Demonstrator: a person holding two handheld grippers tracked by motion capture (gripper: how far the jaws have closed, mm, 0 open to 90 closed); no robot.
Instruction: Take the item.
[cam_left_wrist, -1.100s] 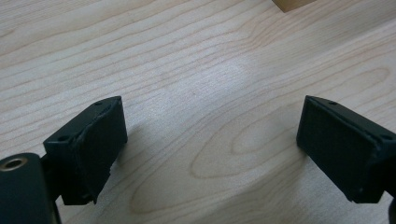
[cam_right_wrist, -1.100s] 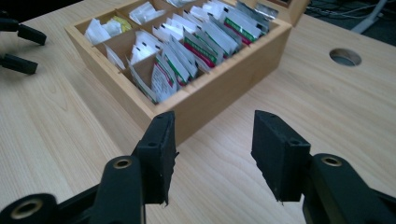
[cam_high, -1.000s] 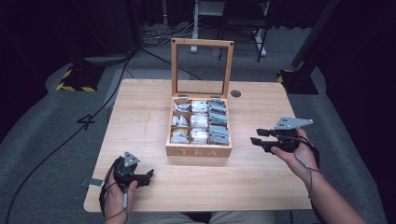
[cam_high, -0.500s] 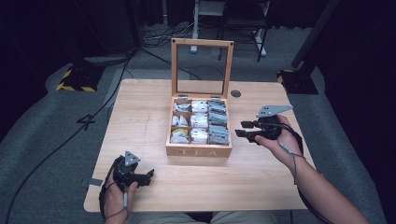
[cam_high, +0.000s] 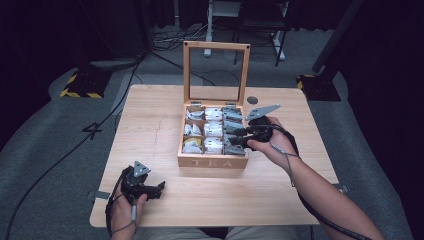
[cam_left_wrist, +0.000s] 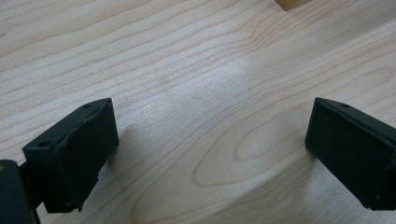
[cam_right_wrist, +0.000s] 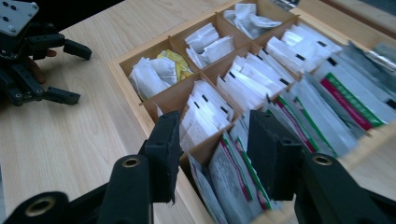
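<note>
Right now my right gripper (cam_right_wrist: 212, 158) hangs over the near right corner of the tea box (cam_high: 212, 161), its two black jaws parted and straddling the top edges of the tea packets (cam_right_wrist: 233, 175) in the nearest compartment of that row, with nothing pinched between them. In the high view the same gripper (cam_high: 239, 138) sits above the box's right-hand column, my hand behind it and its grey three-cornered plate tipped up. The box is wooden, stands near the middle of the table (cam_high: 150, 125), and carries the word TEA on its front wall. I count nine compartments in it, three rows of three, and every one holds packets: the column under my jaws has green-and-red striped ones standing on edge, the middle column has white ones with small black tabs, and the far column has looser white ones, with one yellow packet (cam_right_wrist: 173, 63) among them in its front corner compartment. The exact number of packets is too crowded to tell. The one lid (cam_high: 216, 72), a wooden frame with a clear pane, stands upright at the back of the box. My left gripper (cam_high: 155, 190) rests low at the table's near left corner, well apart from the box, its two jaws spread wide over bare wood.
</note>
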